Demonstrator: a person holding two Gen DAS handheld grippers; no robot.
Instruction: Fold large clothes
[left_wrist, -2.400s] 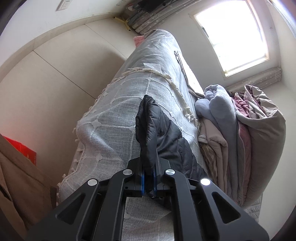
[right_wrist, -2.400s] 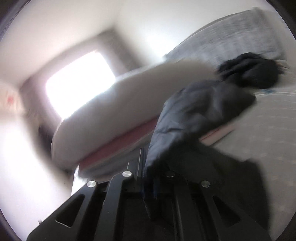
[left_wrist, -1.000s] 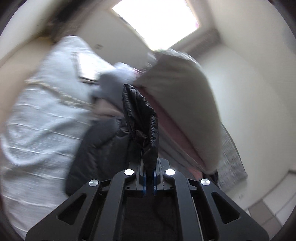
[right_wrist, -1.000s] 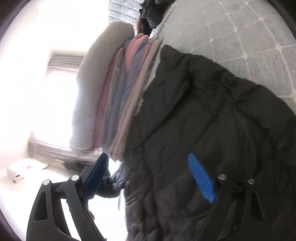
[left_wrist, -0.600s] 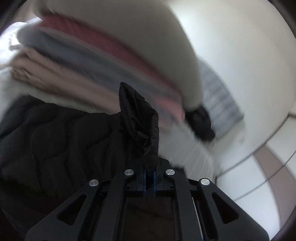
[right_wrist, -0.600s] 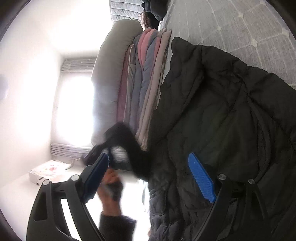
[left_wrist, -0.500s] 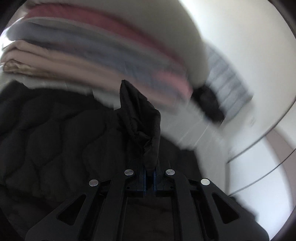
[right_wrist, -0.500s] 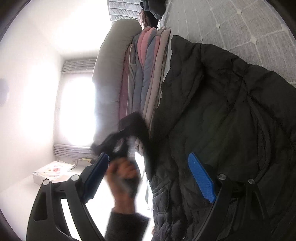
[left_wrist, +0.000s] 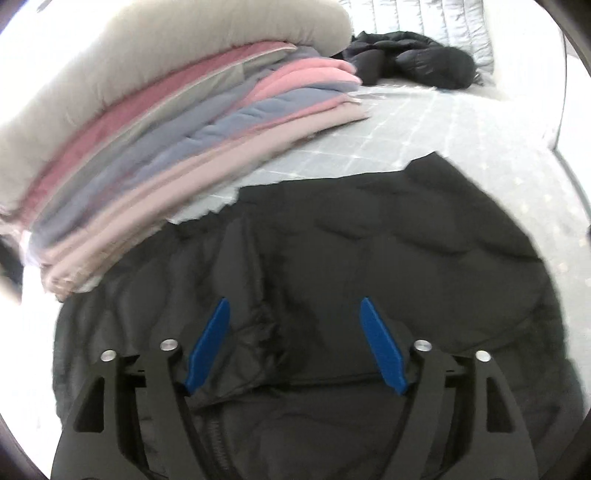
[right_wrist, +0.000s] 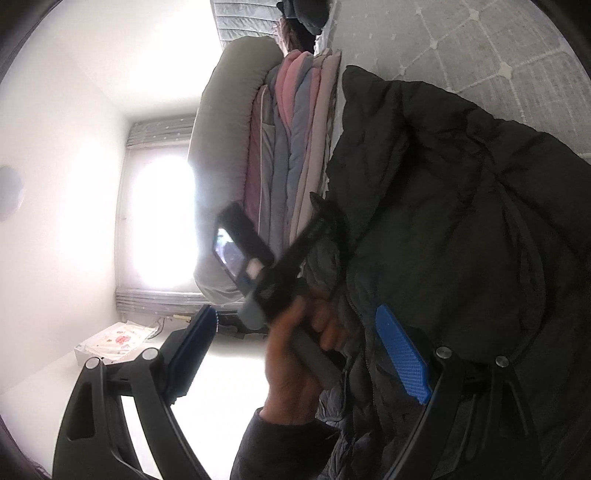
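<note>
You were between grasps: the black quilted jacket (left_wrist: 369, 266) lay spread on the grey quilted bedspread (left_wrist: 388, 122), and neither tool held any of it. I judge this the moment just after laying the garment down flat, with the actual folding not yet begun.

Your left gripper (left_wrist: 295, 343) had its blue pads spread wide with nothing between them; it hovered over the near part of the jacket, the zipper line showing just beneath its left finger (left_wrist: 208, 343). Whether the pads touched the cloth could not be told. Your right gripper (right_wrist: 306, 350) was likewise splayed apart and empty. Its right pad sat over the jacket's edge, while its left pad hung off the side of the bed over bare floor. Between them, in the right wrist view, your left hand (right_wrist: 295, 354) showed gripping the handle of the other tool.

The jacket's far side lay just beside the stack of folded quilts (left_wrist: 166, 122), touching its foot at one end. Another dark garment (left_wrist: 413, 62) sat well apart near the headboard.

Your next move called, in my view, for choosing a sleeve or side edge, closing on it cleanly, and carrying it across toward the middle.
</note>
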